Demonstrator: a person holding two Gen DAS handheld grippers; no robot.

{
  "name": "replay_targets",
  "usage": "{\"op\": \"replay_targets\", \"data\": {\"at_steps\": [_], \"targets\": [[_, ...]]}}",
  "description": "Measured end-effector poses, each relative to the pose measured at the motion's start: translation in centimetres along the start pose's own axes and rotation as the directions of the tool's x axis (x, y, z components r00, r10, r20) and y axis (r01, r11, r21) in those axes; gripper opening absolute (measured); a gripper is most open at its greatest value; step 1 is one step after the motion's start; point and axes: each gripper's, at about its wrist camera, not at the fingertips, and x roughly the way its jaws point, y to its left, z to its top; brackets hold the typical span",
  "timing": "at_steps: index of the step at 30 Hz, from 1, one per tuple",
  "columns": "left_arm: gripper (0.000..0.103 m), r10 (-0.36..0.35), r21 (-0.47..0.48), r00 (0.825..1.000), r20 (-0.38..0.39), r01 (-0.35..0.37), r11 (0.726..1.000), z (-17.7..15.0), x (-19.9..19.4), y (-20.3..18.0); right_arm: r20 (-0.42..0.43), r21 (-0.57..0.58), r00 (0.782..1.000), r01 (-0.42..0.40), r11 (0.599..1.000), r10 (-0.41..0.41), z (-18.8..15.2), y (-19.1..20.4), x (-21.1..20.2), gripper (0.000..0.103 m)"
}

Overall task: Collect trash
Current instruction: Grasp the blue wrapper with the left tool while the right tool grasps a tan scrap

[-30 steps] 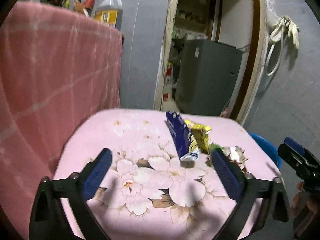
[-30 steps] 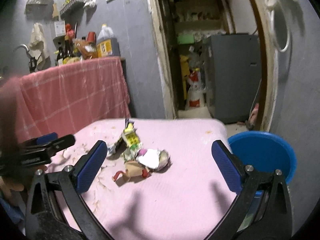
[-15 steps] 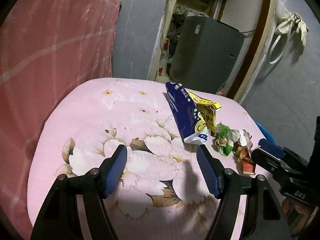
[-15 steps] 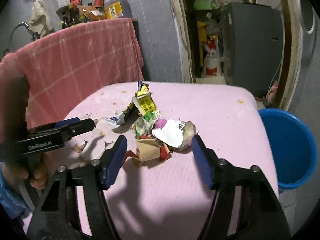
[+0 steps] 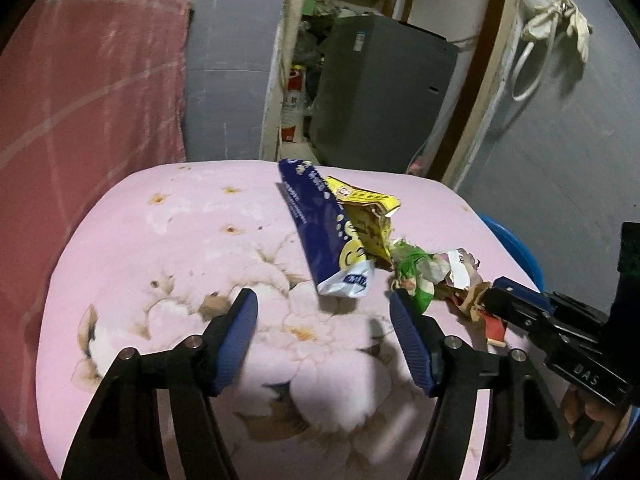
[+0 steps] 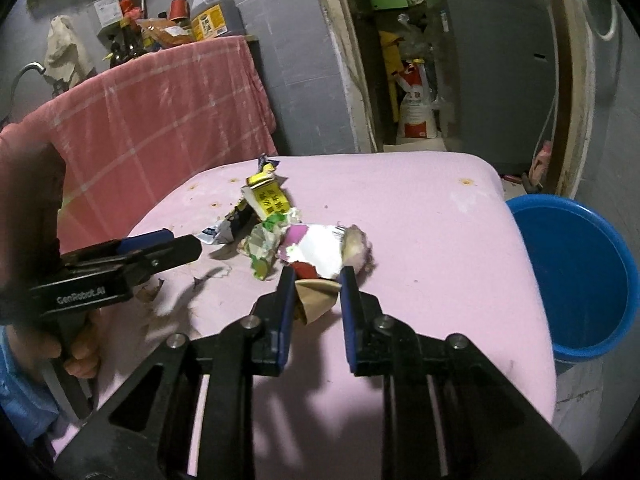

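**Two grippers at the trash pile on the pink worktop**

Several pieces of trash lie bunched together on the pink floral worktop, at centre frame in both wrist views. Items noted: a blue wrapper lying lengthwise with its white end toward the camera; a yellow wrapper touching its right side; a green-and-white crumpled scrap just below that; a white and magenta wrapper; and a tan paper piece with a red scrap at its upper edge.

Left gripper: fingers released and spread wide, low in the frame. The white end of the blue wrapper sits just beyond the gap between them; the right finger's tip is beside the green scrap. Nothing is held.

Right gripper: fingers narrowed around the tan paper piece, which lies between the blue pads. The left pad appears to touch the paper; a sliver of gap shows at the right pad (firm contact cannot be confirmed), so whether the grasp is complete cannot be told.

One blue basin stands beside the worktop's right edge, at right of the right wrist view. A pink checked cloth hangs at upper left, with an oil jug above it.
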Motion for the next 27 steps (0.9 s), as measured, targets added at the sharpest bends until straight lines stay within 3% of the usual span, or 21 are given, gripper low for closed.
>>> {"op": "replay_targets", "data": {"at_steps": [8, 16, 27], "targets": [[0.053, 0.017, -0.002, 0.999, -0.034, -0.017, 1.000, 2.0, 2.2, -0.5, 0.027, 0.044, 0.999, 0.041, 0.998, -0.042, 0.2, -1.2, -0.4, 0.021], [0.023, 0.059, 0.002, 0.991, -0.117, -0.059, 0.998, 2.1, 4.1, -0.6, 0.033, 0.045, 0.998, 0.044, 0.998, -0.046, 0.2, -1.1, -0.5, 0.021], [0.020, 0.018, -0.018, 0.995, -0.096, -0.019, 1.000, -0.2, 1.2, -1.2, 0.023, 0.038, 0.999, 0.042, 0.998, -0.043, -0.4, -0.8, -1.1, 0.021]]}}
